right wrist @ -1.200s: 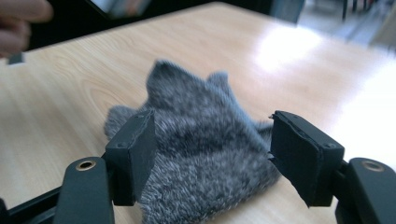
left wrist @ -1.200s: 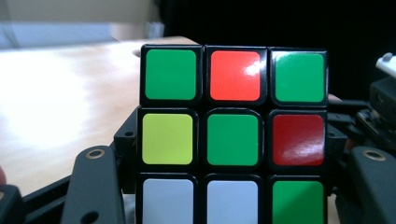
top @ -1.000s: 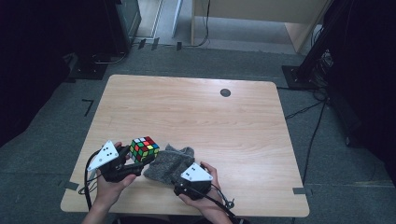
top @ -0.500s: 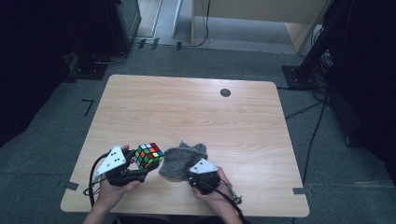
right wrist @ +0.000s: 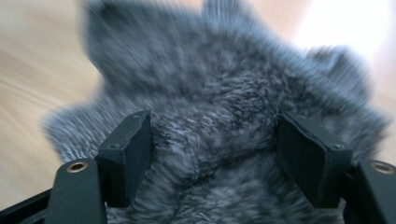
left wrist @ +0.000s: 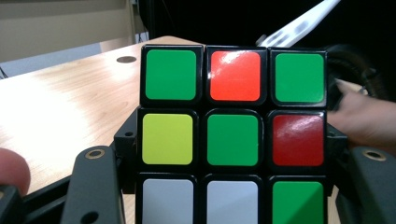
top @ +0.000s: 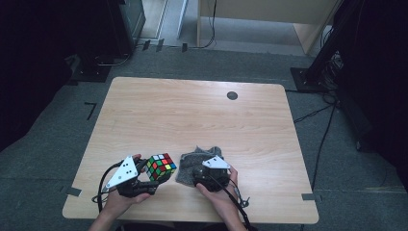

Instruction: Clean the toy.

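Note:
A scrambled Rubik's cube (top: 161, 167) is clamped in my left gripper (top: 153, 175) just above the table's near left. In the left gripper view its green, red, yellow and white face (left wrist: 232, 140) sits between the black jaws, which press on its sides. A grey fuzzy cloth (top: 195, 159) lies bunched on the table right of the cube. My right gripper (top: 199, 174) is down on it. Its jaws have just been opening. In the right gripper view they stand wide apart (right wrist: 215, 154) with the blurred cloth (right wrist: 210, 93) between them, not pinched.
The light wooden table (top: 192, 110) has a small black round spot (top: 232, 95) near its far edge. Grey carpet, cables and dark equipment stands surround it. The person's right hand (left wrist: 364, 121) appears beside the cube in the left gripper view.
The right hand has shifted a little to the right over the cloth, which now looks more bunched. The left hand with the cube has edged slightly right and nearer.

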Demonstrator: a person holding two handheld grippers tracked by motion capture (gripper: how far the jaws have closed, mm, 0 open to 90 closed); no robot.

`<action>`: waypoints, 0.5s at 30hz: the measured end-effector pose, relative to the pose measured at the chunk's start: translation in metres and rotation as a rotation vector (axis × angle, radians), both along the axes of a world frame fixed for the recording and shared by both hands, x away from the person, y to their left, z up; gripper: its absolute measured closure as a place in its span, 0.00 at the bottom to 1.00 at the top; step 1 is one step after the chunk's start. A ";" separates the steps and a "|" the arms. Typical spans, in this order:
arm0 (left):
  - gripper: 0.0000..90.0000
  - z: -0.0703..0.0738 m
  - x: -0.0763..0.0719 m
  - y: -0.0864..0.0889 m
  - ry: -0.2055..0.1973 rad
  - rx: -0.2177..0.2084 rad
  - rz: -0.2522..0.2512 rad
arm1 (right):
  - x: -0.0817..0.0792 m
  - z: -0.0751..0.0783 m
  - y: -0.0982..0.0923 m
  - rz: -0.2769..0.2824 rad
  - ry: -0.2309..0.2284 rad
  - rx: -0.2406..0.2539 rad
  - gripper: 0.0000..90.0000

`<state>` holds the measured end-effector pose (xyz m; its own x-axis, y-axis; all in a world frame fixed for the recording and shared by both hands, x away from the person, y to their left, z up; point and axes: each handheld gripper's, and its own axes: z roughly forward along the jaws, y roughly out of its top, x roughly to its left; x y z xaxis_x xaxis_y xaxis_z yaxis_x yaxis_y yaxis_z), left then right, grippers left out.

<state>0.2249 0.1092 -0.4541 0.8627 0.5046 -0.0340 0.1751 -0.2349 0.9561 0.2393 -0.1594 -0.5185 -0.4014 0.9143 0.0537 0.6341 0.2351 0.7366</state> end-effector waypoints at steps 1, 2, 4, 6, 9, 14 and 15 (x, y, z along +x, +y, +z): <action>0.38 0.000 -0.001 0.000 -0.002 0.002 -0.003 | -0.001 -0.001 0.002 0.003 -0.020 -0.036 0.34; 0.38 0.000 -0.001 0.000 -0.004 0.004 -0.002 | -0.002 0.000 0.003 0.009 -0.025 -0.047 0.39; 0.38 0.000 -0.001 0.001 -0.014 0.008 0.010 | -0.002 0.001 -0.001 -0.006 -0.026 -0.043 0.56; 0.38 0.000 0.000 0.001 -0.016 0.013 0.020 | -0.002 0.000 -0.010 -0.008 -0.040 -0.032 0.72; 0.38 -0.005 0.002 0.000 -0.007 0.015 0.008 | -0.001 0.004 -0.027 0.012 0.000 0.071 0.79; 0.38 -0.014 0.002 -0.010 -0.057 0.092 0.025 | -0.018 0.035 -0.042 0.079 -0.139 0.217 0.80; 0.38 -0.015 0.002 -0.012 -0.057 0.101 0.025 | -0.023 0.044 -0.041 0.097 -0.180 0.236 0.80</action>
